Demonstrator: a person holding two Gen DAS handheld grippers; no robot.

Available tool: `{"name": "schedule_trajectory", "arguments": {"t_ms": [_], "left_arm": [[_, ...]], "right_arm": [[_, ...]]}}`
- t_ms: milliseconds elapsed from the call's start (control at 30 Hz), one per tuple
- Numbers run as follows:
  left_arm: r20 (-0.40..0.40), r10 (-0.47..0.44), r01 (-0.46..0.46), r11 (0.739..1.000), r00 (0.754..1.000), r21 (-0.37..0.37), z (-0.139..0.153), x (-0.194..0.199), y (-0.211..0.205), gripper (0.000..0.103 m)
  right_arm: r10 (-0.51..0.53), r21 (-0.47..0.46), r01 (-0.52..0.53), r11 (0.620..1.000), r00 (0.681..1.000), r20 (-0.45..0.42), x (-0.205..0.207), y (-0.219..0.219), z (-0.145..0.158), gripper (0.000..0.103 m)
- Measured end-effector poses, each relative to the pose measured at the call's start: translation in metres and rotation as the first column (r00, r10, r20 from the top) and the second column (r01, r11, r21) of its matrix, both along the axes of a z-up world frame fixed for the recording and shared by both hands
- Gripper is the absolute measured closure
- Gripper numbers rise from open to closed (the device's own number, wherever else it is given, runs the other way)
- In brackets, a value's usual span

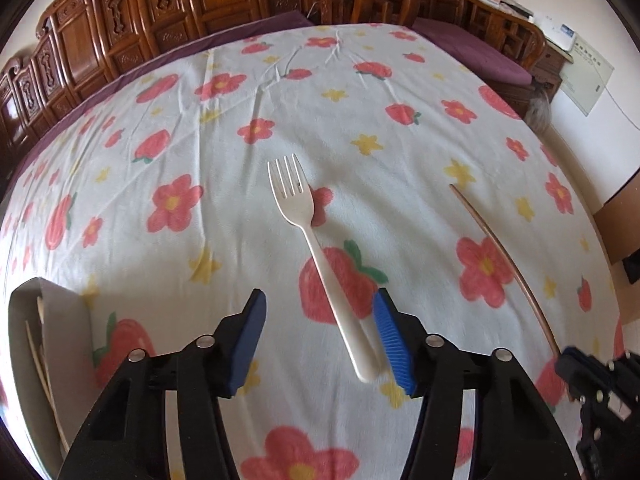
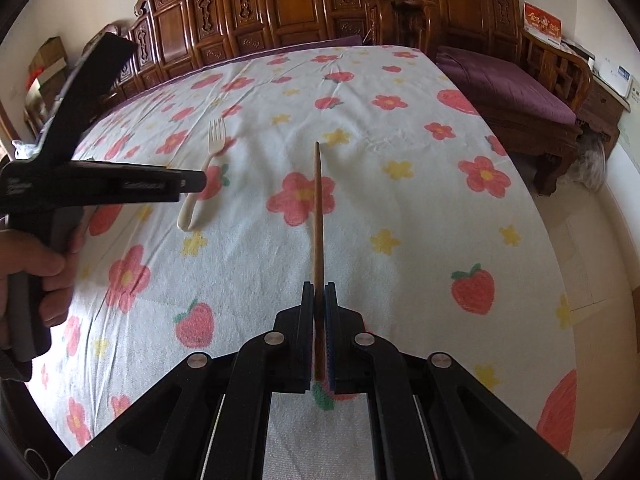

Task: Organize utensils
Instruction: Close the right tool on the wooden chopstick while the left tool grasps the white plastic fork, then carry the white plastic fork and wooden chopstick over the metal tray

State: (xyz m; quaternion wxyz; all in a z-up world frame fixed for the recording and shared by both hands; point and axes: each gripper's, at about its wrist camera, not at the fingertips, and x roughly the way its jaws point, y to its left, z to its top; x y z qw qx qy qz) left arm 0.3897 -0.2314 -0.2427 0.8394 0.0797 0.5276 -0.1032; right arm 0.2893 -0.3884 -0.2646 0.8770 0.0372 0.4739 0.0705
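A white plastic fork (image 1: 316, 248) lies on the flowered cloth, tines pointing away. My left gripper (image 1: 320, 300) stands open over its handle end: the right blue pad (image 1: 394, 344) is right beside the handle, the left pad well apart from it. My right gripper (image 2: 319, 292) is shut on a brown wooden chopstick (image 2: 317, 216), which sticks out forward just above the cloth. The same chopstick (image 1: 504, 256) shows at the right of the left wrist view, ending in the right gripper (image 1: 568, 360). The right wrist view shows the fork (image 2: 216, 140) partly behind the left gripper (image 2: 192, 182).
An open grey box (image 1: 60, 320) with thin pale sticks inside stands at the near left. The flowered tablecloth (image 1: 360, 100) covers a wide table. Carved wooden benches (image 2: 280, 12) with a purple cushion (image 2: 508, 84) line the far and right sides. A hand (image 2: 28, 272) grips the left handle.
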Motion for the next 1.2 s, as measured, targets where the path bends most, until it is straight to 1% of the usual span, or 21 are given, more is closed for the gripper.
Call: {"name": "schedule_trajectory", "arguments": {"t_ms": [100,167,300,333,367,400,433,500,533,700,900,1200], "left_arm": [[-0.012,0.007,-0.007,1.0,1.0,0.031,-0.007,0.009,-0.006,0.052],[-0.021,0.015,-0.014,0.999,1.0,0.052,-0.011,0.012,-0.007,0.056],[-0.021,0.023,-0.022,0.999,1.0,0.032,-0.01,0.016,-0.006,0.063],[-0.022,0.018,-0.018,1.0,1.0,0.024,-0.01,0.016,-0.006,0.071],[-0.025,0.014,-0.014,1.0,1.0,0.015,-0.01,0.015,-0.006,0.083],[-0.027,0.012,-0.012,1.0,1.0,0.011,-0.01,0.016,-0.006,0.09],[-0.03,0.005,-0.004,1.0,1.0,0.014,-0.009,0.015,-0.007,0.095],[-0.025,-0.016,0.017,0.998,1.0,0.053,-0.009,0.012,-0.01,0.095],[-0.026,-0.019,0.021,0.998,0.999,0.06,-0.009,0.011,-0.01,0.095],[-0.003,-0.022,0.022,0.998,1.0,0.055,0.0,0.004,0.0,0.095],[0.047,-0.033,0.03,0.998,0.998,0.048,0.022,-0.013,0.014,0.095],[0.095,-0.036,0.033,0.999,0.995,0.032,0.048,-0.04,0.043,0.095]], "right_arm": [[-0.003,0.007,0.003,1.0,1.0,-0.003,-0.001,-0.001,-0.002,0.097],[0.001,0.004,-0.001,1.0,1.0,0.0,0.0,0.0,-0.001,0.097],[0.004,0.007,-0.004,1.0,1.0,0.003,0.0,0.001,-0.001,0.097],[0.004,0.007,-0.004,1.0,1.0,0.002,0.0,0.0,-0.002,0.097],[0.003,0.007,-0.003,1.0,1.0,0.001,0.0,0.0,-0.002,0.097],[0.002,0.007,-0.002,1.0,1.0,-0.001,0.0,0.0,-0.003,0.097],[0.002,0.006,-0.002,1.0,1.0,-0.002,0.0,0.0,-0.004,0.097],[0.004,0.0,-0.004,1.0,1.0,-0.004,0.0,0.001,-0.005,0.097],[0.005,-0.002,-0.005,1.0,1.0,-0.004,0.0,0.001,-0.005,0.097],[0.012,-0.011,-0.012,1.0,1.0,0.007,-0.001,0.004,-0.002,0.097],[0.029,-0.006,-0.028,1.0,0.999,0.039,-0.004,0.012,0.008,0.097],[0.053,0.017,-0.056,0.998,0.992,0.115,-0.009,0.027,0.036,0.097]]}}
